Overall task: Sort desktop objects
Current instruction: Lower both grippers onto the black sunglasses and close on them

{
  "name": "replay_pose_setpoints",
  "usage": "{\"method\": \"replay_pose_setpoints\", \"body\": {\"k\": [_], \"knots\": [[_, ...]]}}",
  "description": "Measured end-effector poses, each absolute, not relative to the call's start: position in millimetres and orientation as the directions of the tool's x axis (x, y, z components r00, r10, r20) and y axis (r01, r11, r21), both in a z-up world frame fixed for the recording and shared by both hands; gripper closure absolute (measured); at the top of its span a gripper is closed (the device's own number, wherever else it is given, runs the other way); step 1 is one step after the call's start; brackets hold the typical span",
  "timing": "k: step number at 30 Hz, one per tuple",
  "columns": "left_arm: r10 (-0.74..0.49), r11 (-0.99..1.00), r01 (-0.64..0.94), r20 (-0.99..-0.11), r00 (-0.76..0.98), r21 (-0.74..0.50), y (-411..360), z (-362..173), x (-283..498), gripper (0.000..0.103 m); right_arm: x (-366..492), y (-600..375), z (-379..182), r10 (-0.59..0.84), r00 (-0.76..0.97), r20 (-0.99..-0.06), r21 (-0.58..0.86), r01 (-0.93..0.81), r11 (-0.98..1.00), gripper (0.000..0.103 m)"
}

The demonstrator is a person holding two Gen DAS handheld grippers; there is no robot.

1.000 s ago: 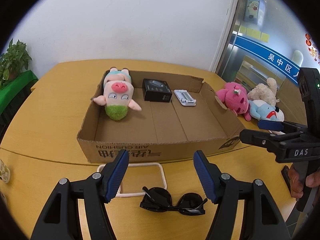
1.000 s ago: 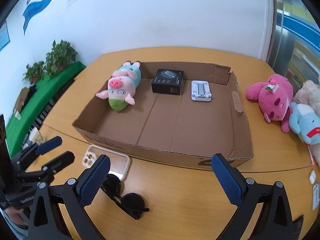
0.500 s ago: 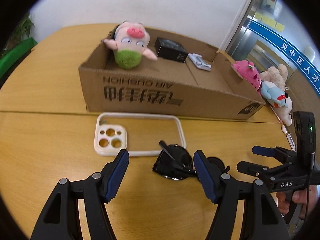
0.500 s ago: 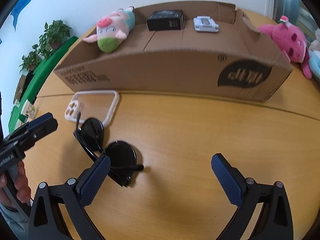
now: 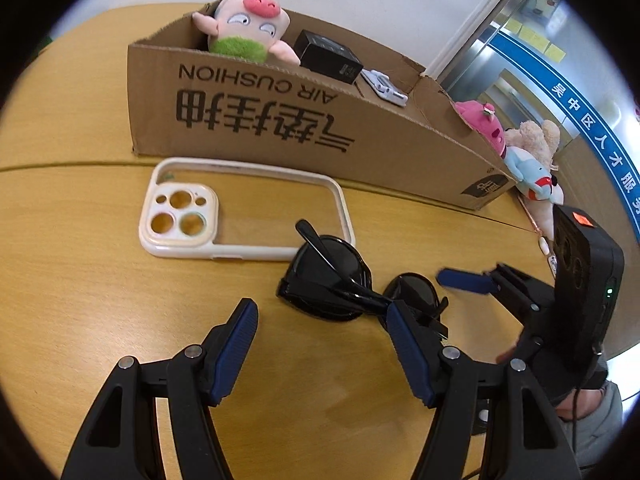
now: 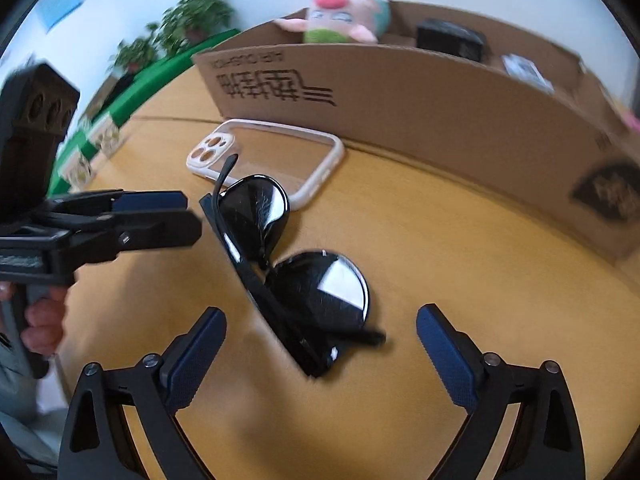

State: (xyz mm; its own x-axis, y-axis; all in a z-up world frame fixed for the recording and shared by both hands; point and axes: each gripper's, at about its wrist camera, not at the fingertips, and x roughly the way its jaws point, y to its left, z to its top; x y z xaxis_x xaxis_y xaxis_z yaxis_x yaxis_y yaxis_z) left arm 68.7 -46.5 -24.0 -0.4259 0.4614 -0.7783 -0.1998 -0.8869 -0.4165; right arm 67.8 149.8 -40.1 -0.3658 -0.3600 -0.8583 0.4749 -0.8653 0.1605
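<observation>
The desk [image 5: 72, 240] carries a box [image 5: 360, 148] holding a pig [image 5: 248, 24]; only the left view shows plush toys [image 5: 520, 152] beyond it. A case [image 5: 240, 216] touches sunglasses [image 6: 288, 256], which lie between the right gripper's [image 6: 320, 344] closing jaws, untouched. The left gripper's [image 5: 320, 328] jaws stand open, empty.

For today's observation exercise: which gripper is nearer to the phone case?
Left. The left gripper sits just short of the phone case, beside the sunglasses. The right gripper, jaws closing around nothing yet, has the sunglasses between it and the case.
</observation>
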Motion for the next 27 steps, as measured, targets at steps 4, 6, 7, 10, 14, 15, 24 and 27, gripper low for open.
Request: {"method": "replay_pose_setpoints", "body": {"k": [4,6,7,10,14,15,24,27], "knots": [[0.5,-0.864,-0.174,-0.767,-0.403,-0.472,-48.0,-31.3,69.1,0.036,69.0,139.2,-38.7,-0.338,-0.386,-0.859,0.086,0.54,-0.837,0.024],[0.523,-0.849,-0.164,-0.758,-0.389,-0.502,-47.4,-35.0,68.9,0.036,69.2,138.6,-37.3,-0.352,-0.385,-0.853,0.087,0.56,-0.824,0.038],[0.535,-0.841,-0.162,-0.754,-0.381,-0.516,-46.2,-36.6,68.8,0.036,72.5,137.8,-36.6,-0.358,-0.386,-0.851,0.087,0.568,-0.818,0.045],[0.568,-0.819,-0.167,-0.736,-0.368,-0.549,-40.8,-38.4,68.9,0.036,84.3,132.3,-35.7,-0.377,-0.382,-0.844,0.091,0.59,-0.802,0.053],[0.591,-0.802,-0.167,-0.724,-0.357,-0.573,-33.0,-39.6,69.3,0.045,97.0,124.8,-35.8,-0.366,-0.403,-0.839,0.082,0.571,-0.817,0.054],[0.591,-0.803,-0.166,-0.729,-0.346,-0.572,-30.6,-40.5,69.2,0.053,98.7,125.2,-35.7,-0.364,-0.406,-0.838,0.083,0.564,-0.822,0.055],[0.598,-0.8,-0.21,-0.716,-0.359,-0.562,-21.3,-25.7,79.9,0.086,107.5,130.5,-35.3,-0.403,-0.41,-0.818,0.141,0.537,-0.832,0.055],[0.592,-0.805,-0.238,-0.706,-0.39,-0.544,-17.9,-10.0,83.0,0.087,111.7,131.8,-25.5,-0.423,-0.439,-0.793,0.153,0.528,-0.836,0.055]]}}
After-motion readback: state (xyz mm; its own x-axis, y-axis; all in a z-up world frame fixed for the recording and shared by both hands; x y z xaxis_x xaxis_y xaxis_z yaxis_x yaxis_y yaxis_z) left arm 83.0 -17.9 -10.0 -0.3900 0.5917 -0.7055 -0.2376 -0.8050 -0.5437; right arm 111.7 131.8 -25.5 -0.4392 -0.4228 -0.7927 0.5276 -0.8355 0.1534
